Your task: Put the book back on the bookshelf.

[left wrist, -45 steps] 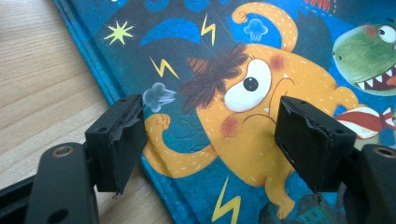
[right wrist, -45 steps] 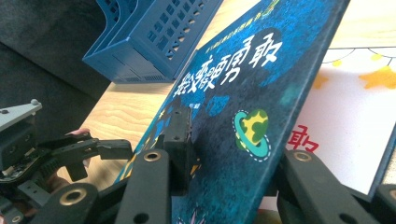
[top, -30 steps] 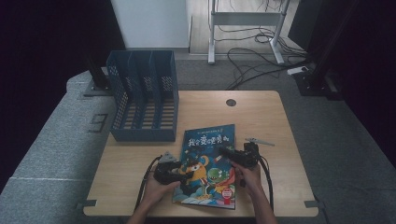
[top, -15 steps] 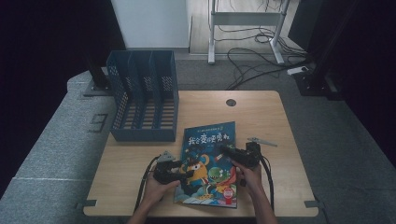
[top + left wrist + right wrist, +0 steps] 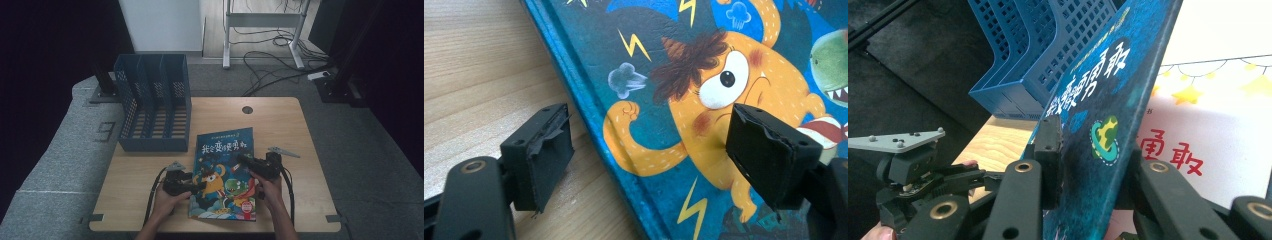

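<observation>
Running off the top, right and bottom edges of the left gripper view: the picture book's cover (image 5: 704, 100). Hiding part of the title page (image 5: 1218, 130) behind that raised cover in the right gripper view. Cutting the blue file rack (image 5: 1048, 45) off at the upper edge. Staying too small to read from the high view: the cover's small print.

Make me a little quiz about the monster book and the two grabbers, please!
1. True or false: the right gripper pinches the book's front cover.
2. Is one black pad of the left gripper over the table or the blue file rack?
3. Which colour is the big one-eyed monster: A green, B orange, C pink?

Key: 1 true. 2 the table. 3 B.
</observation>
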`<state>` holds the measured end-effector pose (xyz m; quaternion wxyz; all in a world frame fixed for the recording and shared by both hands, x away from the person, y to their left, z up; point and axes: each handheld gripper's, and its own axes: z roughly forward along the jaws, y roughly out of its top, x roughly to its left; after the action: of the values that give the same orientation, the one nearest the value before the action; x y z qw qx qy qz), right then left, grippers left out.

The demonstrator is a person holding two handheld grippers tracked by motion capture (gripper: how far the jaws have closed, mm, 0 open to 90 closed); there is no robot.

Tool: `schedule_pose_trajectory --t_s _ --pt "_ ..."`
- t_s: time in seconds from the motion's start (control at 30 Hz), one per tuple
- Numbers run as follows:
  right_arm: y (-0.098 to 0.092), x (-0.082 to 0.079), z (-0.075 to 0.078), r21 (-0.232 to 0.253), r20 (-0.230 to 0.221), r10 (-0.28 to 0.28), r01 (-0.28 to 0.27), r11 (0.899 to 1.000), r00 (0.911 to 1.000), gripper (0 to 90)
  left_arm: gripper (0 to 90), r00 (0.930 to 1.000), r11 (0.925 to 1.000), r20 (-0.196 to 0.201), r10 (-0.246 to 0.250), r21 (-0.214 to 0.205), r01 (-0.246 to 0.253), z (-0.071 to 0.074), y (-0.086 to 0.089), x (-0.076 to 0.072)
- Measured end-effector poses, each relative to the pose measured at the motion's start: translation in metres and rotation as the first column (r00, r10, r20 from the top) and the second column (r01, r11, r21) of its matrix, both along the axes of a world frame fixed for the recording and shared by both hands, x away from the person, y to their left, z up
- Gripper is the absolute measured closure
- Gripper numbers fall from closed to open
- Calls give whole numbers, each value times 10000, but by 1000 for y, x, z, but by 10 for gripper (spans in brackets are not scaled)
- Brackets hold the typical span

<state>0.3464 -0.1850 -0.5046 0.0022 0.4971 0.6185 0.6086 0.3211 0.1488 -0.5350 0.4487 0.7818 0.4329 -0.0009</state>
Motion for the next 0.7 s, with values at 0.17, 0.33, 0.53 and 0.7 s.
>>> schedule_pose_trajectory --t_s 0.17,0.33,0.53,0.7 --pt "0 -2 4 27 198 42 -43 10000 9998 720 186 10000 9998 43 -41 -172 42 1 0 0" --pt "0 -6 12 -80 500 52 -48 10000 9987 723 199 9998 9982 -103 -180 -573 174 1 0 0" --pt "0 -8 15 -226 749 89 -72 9997 9972 724 193 9994 9965 -127 -328 -776 317 0 -1 1" --pt "0 -10 18 -252 901 158 -136 9996 9958 723 185 9990 9952 -109 -425 -888 414 1 -1 1"
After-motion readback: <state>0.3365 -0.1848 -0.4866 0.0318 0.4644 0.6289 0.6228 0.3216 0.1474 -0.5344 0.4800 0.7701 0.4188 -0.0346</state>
